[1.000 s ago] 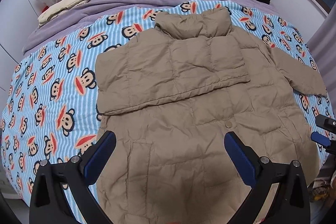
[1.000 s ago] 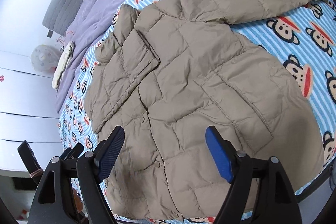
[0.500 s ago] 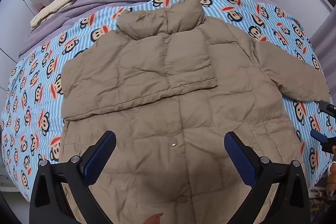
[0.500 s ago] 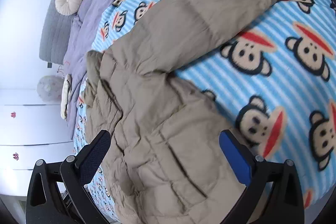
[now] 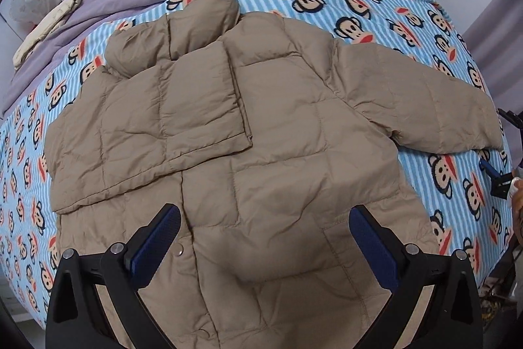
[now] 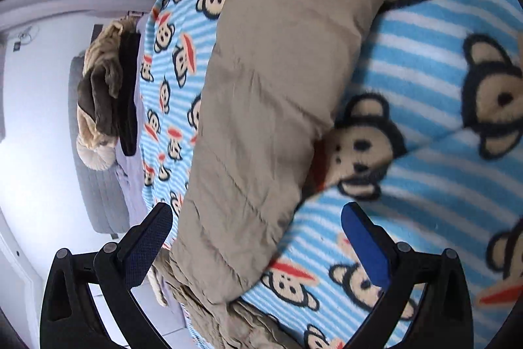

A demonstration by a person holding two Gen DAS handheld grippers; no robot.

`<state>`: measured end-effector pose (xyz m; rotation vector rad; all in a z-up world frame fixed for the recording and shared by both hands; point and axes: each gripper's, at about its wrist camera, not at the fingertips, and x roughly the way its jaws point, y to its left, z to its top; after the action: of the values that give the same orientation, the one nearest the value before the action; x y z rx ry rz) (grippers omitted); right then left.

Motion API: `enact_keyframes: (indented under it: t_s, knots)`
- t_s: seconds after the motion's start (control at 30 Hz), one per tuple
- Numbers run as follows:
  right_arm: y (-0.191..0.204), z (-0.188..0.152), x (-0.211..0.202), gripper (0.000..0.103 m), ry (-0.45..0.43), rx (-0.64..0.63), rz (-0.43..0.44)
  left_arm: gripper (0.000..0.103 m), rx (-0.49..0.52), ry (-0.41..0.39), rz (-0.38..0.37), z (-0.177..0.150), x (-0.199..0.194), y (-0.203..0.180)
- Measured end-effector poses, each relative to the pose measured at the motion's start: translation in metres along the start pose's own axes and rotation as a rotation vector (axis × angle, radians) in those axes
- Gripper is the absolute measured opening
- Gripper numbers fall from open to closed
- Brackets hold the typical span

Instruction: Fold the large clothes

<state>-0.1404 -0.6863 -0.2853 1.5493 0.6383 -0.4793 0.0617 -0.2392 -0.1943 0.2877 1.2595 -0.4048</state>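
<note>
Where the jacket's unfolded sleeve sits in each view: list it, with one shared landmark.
Left wrist view: the unfolded sleeve stretches out to the right of the jacket, its cuff near the picture's right edge, close to the right claw.
Right wrist view: the same sleeve fills the middle, running from the top down between the open claw's fingers.
Shared landmark: the blue striped monkey blanket under the sleeve.
</note>
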Motion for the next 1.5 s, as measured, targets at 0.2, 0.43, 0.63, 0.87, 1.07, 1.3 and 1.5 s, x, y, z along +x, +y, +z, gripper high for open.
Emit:
enact_keyframes:
  t_s: [0.2, 0.43, 0.63, 0.87, 1.07, 1.3, 1.5]
  knots:
    - [-0.004, 0.03, 0.019, 0.103, -0.015, 0.123, 0.143, 0.103, 0.003, 0.014, 0.009, 0.007, 0.008, -0.008]
    - [-0.001, 0.041, 0.036, 0.029, 0.01, 0.222, 0.222, 0.103, -0.004, 0.001, 0.021, 0.011, 0.008, -0.004]
    - [0.024, 0.037, 0.034, 0.008, -0.002, 0.143, 0.252, 0.103, -0.039, -0.015, 0.038, 0.011, 0.005, 0.019]
    - [0.111, 0.007, 0.032, 0.008, 0.024, -0.075, 0.353, 0.103, -0.098, -0.022, 0.041, 0.006, 0.007, 0.059]
    - [0.208, -0.069, 0.055, 0.009, 0.118, -0.382, 0.375, 0.103, -0.166, -0.055, 0.053, 0.0, 0.0, 0.113]
    - [0.294, -0.235, 0.127, 0.009, 0.282, -0.906, 0.204, 0.103, -0.283, -0.107, 0.106, -0.012, -0.014, 0.193]
    - [0.271, -0.35, 0.206, 0.009, 0.469, -1.12, 0.022, 0.103, -0.342, -0.117, 0.134, -0.028, -0.008, 0.235]
